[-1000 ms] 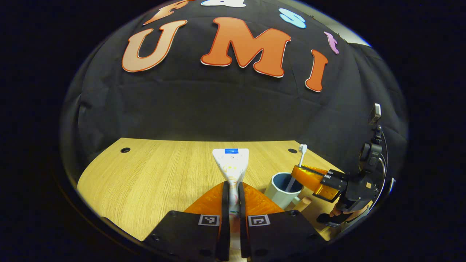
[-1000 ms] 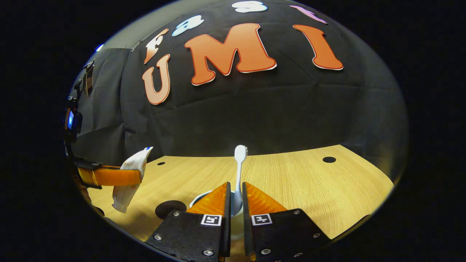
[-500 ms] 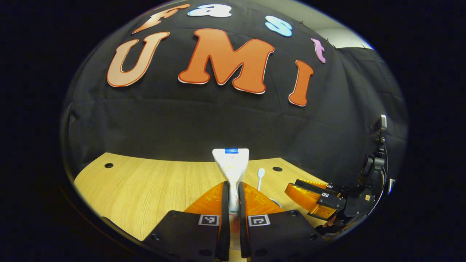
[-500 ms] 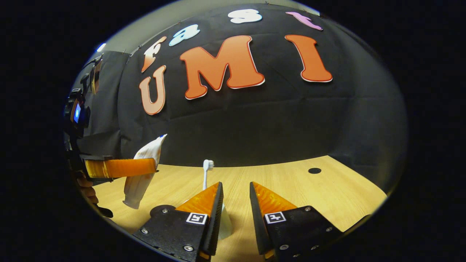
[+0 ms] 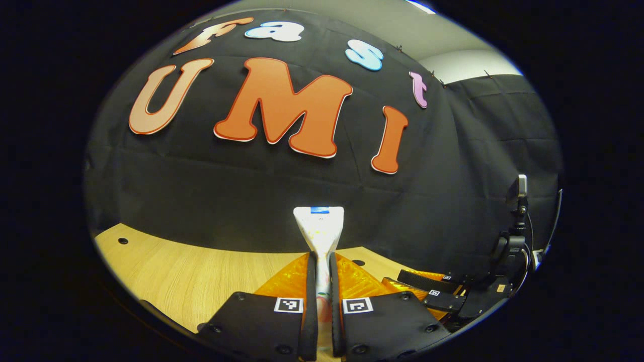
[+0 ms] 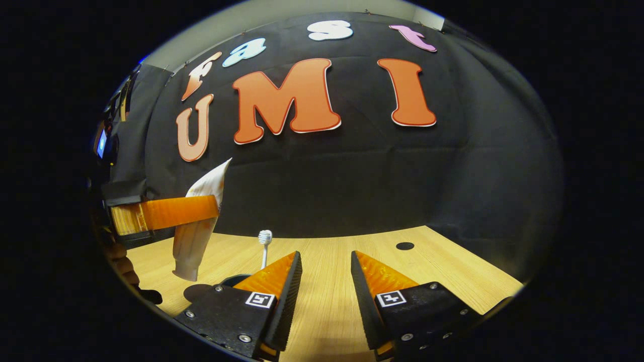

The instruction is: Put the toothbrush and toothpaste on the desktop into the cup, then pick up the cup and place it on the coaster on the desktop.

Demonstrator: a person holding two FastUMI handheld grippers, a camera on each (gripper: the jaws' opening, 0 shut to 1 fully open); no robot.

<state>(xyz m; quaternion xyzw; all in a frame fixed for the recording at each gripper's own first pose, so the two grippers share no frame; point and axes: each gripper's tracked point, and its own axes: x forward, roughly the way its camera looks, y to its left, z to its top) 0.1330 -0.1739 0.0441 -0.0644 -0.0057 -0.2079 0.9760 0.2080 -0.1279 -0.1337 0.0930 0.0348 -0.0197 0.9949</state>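
The toothbrush (image 6: 264,240) stands upright in the cup (image 6: 236,278) on the counter (image 6: 427,271), so the toothpaste step is judged in hand. The left claw (image 5: 322,301) is clamped on the toothpaste (image 5: 320,229), held aloft; it needs lowering, cap down, into the cup. The right claw (image 6: 324,296) gapes empty.

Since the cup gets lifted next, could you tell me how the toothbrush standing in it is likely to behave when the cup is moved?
The toothbrush looks thin and light, and stands tall with its head well up, so it will probably slide or rattle if the cup tilts. It seems unlikely to fall out if the cup stays upright. The toothpaste, shut in the left gripper, is not in yet and may nudge it going in.
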